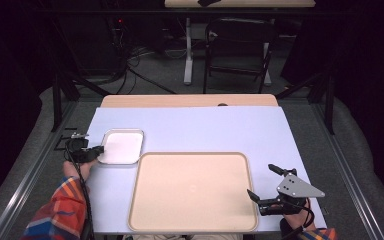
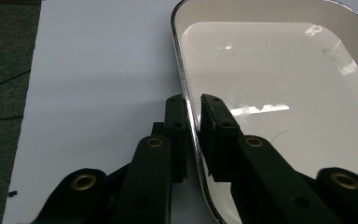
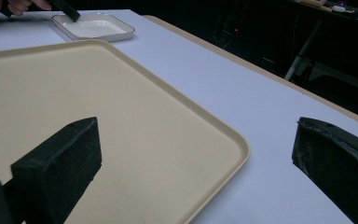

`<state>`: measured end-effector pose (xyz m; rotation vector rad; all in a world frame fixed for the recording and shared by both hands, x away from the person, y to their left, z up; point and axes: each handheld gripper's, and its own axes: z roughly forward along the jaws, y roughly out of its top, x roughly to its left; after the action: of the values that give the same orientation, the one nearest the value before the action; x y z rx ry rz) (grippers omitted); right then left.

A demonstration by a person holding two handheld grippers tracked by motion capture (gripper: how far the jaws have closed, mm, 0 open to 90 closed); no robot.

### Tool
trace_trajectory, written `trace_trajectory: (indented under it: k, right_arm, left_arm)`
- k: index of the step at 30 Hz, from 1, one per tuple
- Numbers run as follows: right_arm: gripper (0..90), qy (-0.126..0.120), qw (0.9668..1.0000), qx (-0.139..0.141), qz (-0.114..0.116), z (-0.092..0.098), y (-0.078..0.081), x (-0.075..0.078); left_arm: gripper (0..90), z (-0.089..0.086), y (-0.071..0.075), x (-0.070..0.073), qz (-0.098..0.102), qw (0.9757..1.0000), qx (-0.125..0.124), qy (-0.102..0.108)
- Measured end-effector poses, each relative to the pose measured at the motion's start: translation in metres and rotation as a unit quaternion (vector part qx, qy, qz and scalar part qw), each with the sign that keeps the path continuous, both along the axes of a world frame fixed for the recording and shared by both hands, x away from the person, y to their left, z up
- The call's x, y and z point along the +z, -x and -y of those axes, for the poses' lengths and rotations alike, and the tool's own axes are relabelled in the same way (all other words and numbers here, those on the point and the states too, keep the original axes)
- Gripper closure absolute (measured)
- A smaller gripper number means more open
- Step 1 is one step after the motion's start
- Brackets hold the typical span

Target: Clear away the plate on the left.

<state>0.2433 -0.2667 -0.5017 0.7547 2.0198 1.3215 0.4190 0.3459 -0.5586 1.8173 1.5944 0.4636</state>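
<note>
Left tongs (image 2: 193, 105) are clamped on the near-left rim of the white dish (image 2: 279, 84), one jaw outside the wall, one inside. In the high view the left tongs (image 1: 98, 149) sit at the dish's (image 1: 122, 146) left edge, near the left side of the counter (image 1: 205, 130). The dish lies flat, just beside the far-left corner of the beige tray (image 1: 192, 192). Right tongs (image 1: 263, 182) are spread wide apart, holding nothing, at the tray's right edge. In the right gripper view, one jaw hangs over the tray (image 3: 74, 102), the other over bare counter (image 3: 242, 88). A folding chair (image 1: 237, 47) stands beyond the counter.
</note>
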Motion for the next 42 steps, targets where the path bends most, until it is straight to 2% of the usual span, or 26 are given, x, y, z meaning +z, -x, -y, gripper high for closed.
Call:
trace_trajectory:
  k: [10,15,17,18,19,23,26,30,42]
  right_arm:
    - [0.8,0.001,1.0,-0.001,-0.001,0.0,0.0,0.0]
    - [0.8,0.001,1.0,-0.002,-0.003,0.0,0.0,0.0]
    - [0.8,0.0,1.0,-0.002,-0.004,0.0,0.0,0.0]
    - [0.9,0.001,1.0,-0.002,-0.005,0.0,-0.001,0.0]
    - [1.0,0.0,1.0,-0.002,-0.009,0.0,-0.001,-0.001]
    - [0.4,0.0,0.9999,-0.002,-0.013,0.0,-0.002,-0.001]
    - [0.0,0.0,0.9999,-0.005,-0.017,0.0,-0.002,-0.001]
    - [0.0,-0.001,0.9997,-0.006,-0.021,0.0,-0.003,-0.001]
    - [0.0,-0.005,0.999,-0.02,-0.039,0.001,-0.006,-0.001]
  left_arm:
    - [83.5,-0.004,0.001,-0.001,-0.002,0.9993,0.014,0.034]
    - [86.1,-0.005,0.002,0.0,0.01,0.9981,0.019,0.058]
    - [86.5,-0.006,0.003,0.001,0.011,0.998,0.017,0.06]
    - [86.9,-0.006,0.003,0.001,0.012,0.9977,0.018,0.064]
    - [88.0,-0.009,0.003,0.003,0.013,0.9961,0.022,0.085]
    - [88.0,-0.01,0.004,0.004,0.015,0.9953,0.023,0.093]
    - [88.1,-0.009,0.005,0.006,0.02,0.9954,0.023,0.091]
    - [88.1,-0.008,0.007,0.011,0.029,0.9963,0.022,0.078]
    - [88.2,-0.007,0.015,0.023,0.057,0.9959,0.025,0.065]
